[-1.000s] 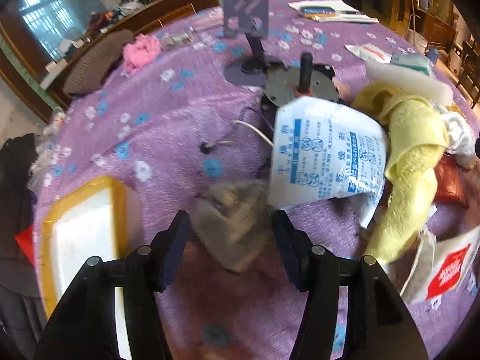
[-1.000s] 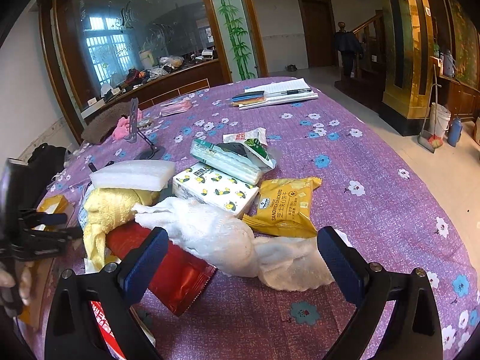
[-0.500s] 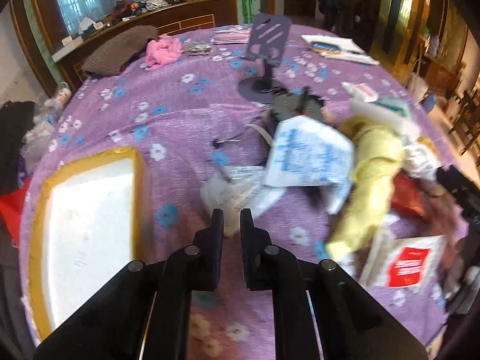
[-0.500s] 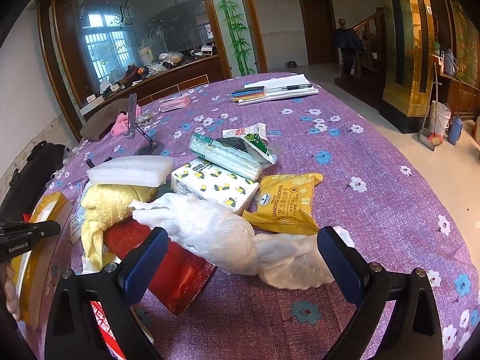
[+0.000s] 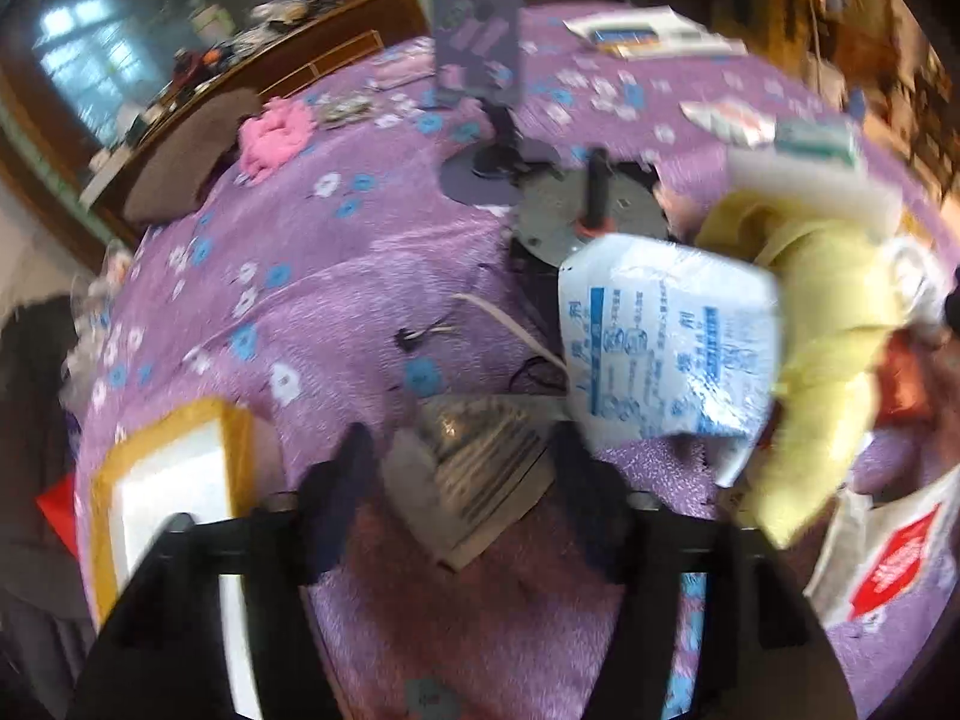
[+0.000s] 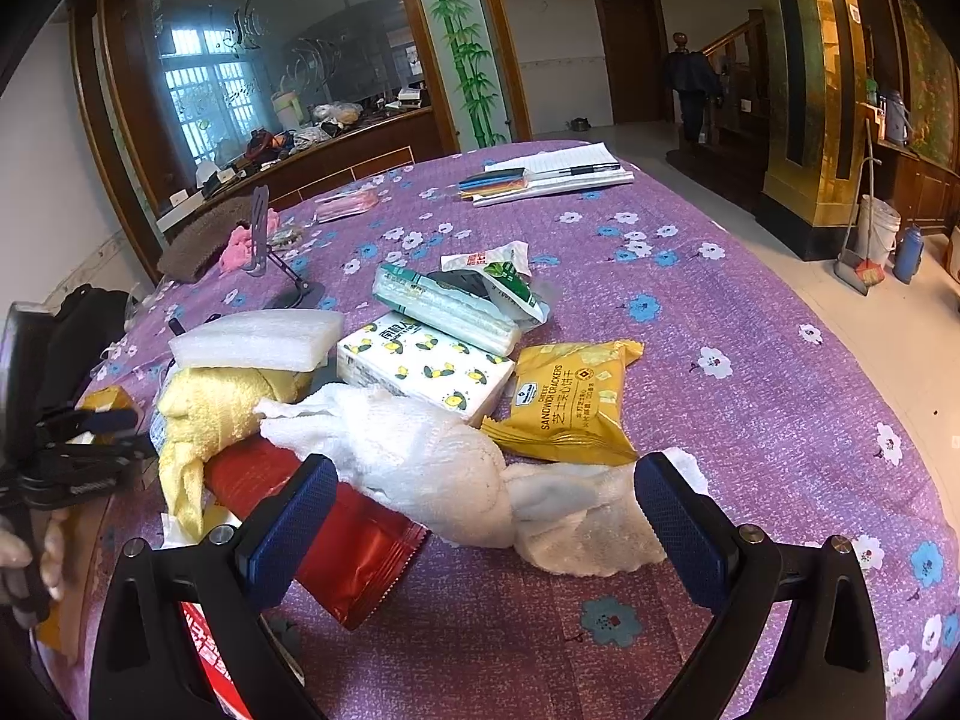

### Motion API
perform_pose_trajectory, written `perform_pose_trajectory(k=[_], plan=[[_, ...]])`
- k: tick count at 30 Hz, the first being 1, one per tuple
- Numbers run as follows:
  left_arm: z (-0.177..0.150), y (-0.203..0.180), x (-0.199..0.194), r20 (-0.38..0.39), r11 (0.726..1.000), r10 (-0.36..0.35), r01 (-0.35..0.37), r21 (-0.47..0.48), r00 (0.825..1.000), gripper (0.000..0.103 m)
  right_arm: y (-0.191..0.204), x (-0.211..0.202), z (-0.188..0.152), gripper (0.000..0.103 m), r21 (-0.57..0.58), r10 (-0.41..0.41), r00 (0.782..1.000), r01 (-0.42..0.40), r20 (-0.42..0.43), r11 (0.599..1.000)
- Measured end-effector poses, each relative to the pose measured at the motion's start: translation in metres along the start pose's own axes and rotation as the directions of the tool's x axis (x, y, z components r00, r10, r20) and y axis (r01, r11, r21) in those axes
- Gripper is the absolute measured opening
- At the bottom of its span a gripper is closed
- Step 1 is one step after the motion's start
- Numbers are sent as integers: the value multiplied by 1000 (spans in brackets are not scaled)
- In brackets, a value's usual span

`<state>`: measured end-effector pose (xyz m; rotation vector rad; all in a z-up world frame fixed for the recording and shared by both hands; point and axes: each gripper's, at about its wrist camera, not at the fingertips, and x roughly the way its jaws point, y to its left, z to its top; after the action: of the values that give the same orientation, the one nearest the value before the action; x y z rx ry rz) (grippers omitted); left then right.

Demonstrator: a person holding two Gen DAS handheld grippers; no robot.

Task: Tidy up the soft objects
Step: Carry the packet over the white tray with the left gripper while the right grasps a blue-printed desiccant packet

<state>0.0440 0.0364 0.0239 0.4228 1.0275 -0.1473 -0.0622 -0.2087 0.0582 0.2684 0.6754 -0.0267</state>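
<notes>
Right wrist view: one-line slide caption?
Open right hand-held gripper hovers over a white towel among snack packets on a purple floral tablecloth.

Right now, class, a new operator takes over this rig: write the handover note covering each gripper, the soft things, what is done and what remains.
Left gripper: jaws have just been opening, now apart around a grey striped packet; the blur hides any contact.
Right gripper: open, empty, over the white towel.
Yellow towel, white foam block and tissue pack lie heaped mid-table; a pink cloth lies at the far edge.
Done: nothing visibly sorted; the yellow-rimmed tray shows no items.
Left: all the sorting.
</notes>
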Motion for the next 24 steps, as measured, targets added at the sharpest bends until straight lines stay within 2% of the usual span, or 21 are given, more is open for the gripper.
perform_pose_trajectory(k=[1,3,6,7,10,13,16,20,24], plan=[[1,-4,4,-21,1000,-6,7,19,1000,66,0,0,0,101,0,2,1000,-2,-1,1000],[-2,-9,2,-17,1000,2,-2,31,1000,59,-1,0,0,101,2,6,1000,-6,-3,1000],[-9,-6,-6,-12,1000,-20,20,-10,1000,35,-1,1,0,101,6,9,1000,-9,-10,1000],[-12,-4,-10,-4,999,-31,31,-25,1000,33,-1,2,1,101,8,9,1000,-9,-12,1000],[-25,6,-27,39,992,-73,76,-101,997,33,-1,2,0,101,10,10,1000,-10,-15,1000],[-42,14,-56,109,976,-122,139,-169,987,33,0,2,1,101,9,6,1000,-6,-18,1000],[-65,22,-93,196,947,-165,211,-244,967,33,0,2,1,101,8,4,1000,-4,-12,1000],[-103,38,-137,306,892,-208,309,-329,929,33,10,-19,4,97,-30,22,999,-21,32,999],[-128,55,-153,358,853,-224,360,-379,906,33,55,-65,19,96,-147,123,989,-109,88,983]])
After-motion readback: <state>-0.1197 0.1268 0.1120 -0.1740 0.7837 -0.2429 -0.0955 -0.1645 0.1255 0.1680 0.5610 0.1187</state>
